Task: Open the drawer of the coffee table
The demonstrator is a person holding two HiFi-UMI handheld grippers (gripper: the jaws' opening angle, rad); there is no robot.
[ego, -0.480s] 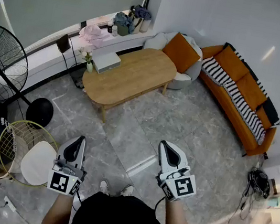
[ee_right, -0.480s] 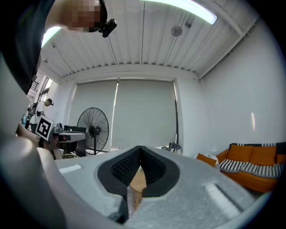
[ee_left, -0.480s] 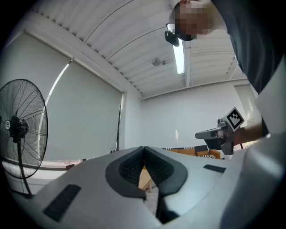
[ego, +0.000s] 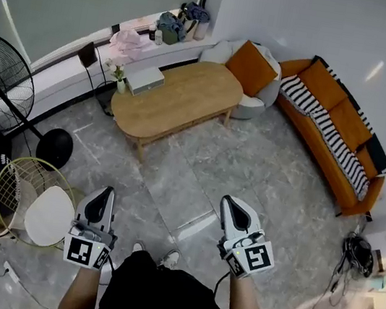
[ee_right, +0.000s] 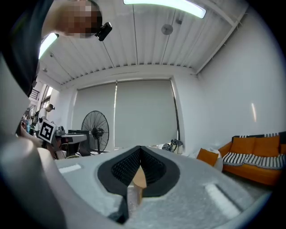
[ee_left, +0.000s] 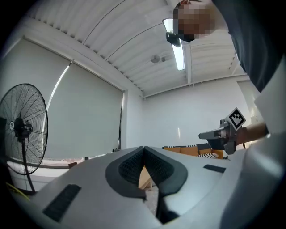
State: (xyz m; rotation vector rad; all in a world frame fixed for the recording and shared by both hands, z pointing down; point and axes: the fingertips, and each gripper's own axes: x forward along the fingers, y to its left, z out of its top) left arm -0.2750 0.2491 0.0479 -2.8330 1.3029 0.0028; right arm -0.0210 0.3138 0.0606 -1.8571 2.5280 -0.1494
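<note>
From overhead, the oval wooden coffee table (ego: 188, 98) stands on the grey marble floor (ego: 249, 167), well ahead of the person, near the window ledge (ego: 68, 67) and not far from the orange sofa (ego: 333, 126). A grey box (ego: 145, 78) sits toward its left end, and its drawer is too small to make out. The left gripper (ego: 104, 198) and right gripper (ego: 235, 207) hang low, well apart from the table. In the left gripper view the ribbed pads (ee_left: 132, 164) meet at their tips, clenched on nothing, with a sliver of table showing beyond. The right gripper view shows likewise: pads (ee_right: 123, 166) together, holding nothing.
</note>
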